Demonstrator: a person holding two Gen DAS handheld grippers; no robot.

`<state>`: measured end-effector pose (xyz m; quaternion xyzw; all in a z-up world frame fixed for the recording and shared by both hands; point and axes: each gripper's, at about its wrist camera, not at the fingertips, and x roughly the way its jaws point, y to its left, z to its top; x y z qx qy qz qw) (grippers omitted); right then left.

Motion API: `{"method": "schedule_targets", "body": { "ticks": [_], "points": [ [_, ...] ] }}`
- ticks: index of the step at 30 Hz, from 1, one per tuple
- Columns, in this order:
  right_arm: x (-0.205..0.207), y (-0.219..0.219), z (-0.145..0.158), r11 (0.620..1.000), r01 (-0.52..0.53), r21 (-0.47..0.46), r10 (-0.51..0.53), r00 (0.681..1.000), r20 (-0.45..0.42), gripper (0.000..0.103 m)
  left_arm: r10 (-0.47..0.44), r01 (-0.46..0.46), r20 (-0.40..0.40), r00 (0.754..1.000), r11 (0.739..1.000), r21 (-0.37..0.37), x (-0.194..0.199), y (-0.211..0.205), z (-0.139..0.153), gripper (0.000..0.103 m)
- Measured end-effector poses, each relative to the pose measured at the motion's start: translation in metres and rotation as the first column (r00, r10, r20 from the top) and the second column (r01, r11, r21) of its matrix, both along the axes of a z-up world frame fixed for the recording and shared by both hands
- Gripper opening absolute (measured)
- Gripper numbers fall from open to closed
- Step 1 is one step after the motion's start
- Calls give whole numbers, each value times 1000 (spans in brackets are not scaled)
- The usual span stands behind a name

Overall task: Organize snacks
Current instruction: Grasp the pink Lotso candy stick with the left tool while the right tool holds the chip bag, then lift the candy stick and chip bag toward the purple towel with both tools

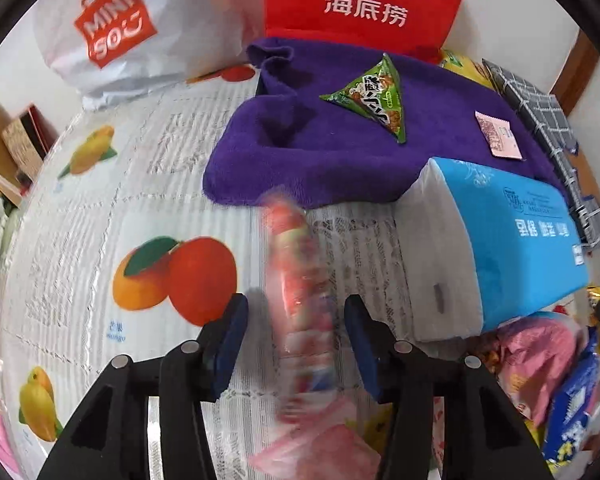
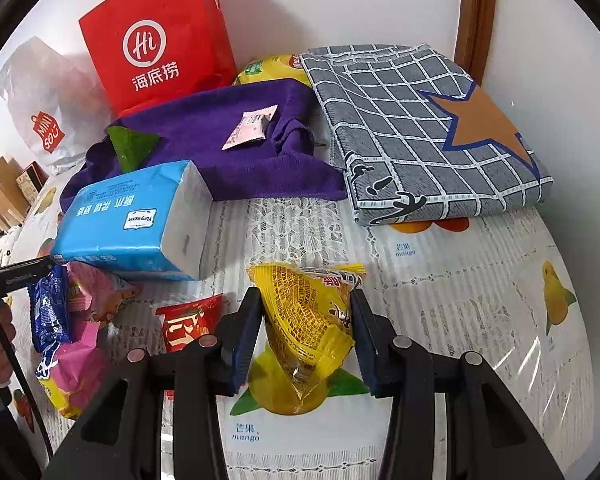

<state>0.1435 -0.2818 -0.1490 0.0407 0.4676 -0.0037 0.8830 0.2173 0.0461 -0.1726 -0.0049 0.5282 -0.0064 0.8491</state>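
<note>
Two tools: the right tool (image 2: 306, 330) pinched a light, crinkly yellow packet (image 2: 306, 316) at mid-body; the left tool (image 1: 296, 344) stood open around a blurred red packet (image 1: 300, 300), untouched.

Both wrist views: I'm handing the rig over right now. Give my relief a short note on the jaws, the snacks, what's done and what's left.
Left gripper: jaws open; a blurred red snack pack sits between them, the pads not touching it.
Right gripper: jaws shut on the yellow snack packet, above the fruit-print tablecloth.
Done: green triangular packet and small pink packet lie on the purple towel.
Left: loose packets piled beside the blue tissue pack, plus the two at the grippers.
</note>
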Motion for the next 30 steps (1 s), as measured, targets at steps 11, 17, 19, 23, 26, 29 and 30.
{"method": "schedule_targets", "body": {
  "ticks": [11, 17, 19, 23, 26, 29, 30],
  "points": [
    [-16, 1, 20, 1000, 1, 19, -2, 998, 57, 41, -18, 21, 45, 999, 997, -76, -18, 7, 29, 18],
    [-28, 9, 42, 1000, -14, 19, 12, 994, 109, 41, -23, 34, 97, 995, 992, -119, -37, 9, 56, 18],
    [-32, 11, 51, 1000, -15, 20, 12, 992, 126, 41, -23, 38, 117, 993, 991, -125, -44, 9, 67, 18],
    [-40, 15, 64, 1000, -21, 21, 17, 988, 152, 41, -40, 60, 142, 989, 989, -138, -54, 4, 83, 18],
    [-47, 22, 73, 1000, -24, 15, 21, 986, 168, 41, -50, 71, 147, 988, 987, -142, -62, 0, 91, 18],
    [-53, 28, 80, 999, -37, 20, 33, 982, 184, 41, -61, 86, 160, 985, 984, -155, -70, -3, 98, 18],
    [-55, 30, 82, 999, -39, 18, 35, 982, 187, 41, -62, 88, 162, 985, 984, -156, -73, -5, 101, 18]
  ]
}}
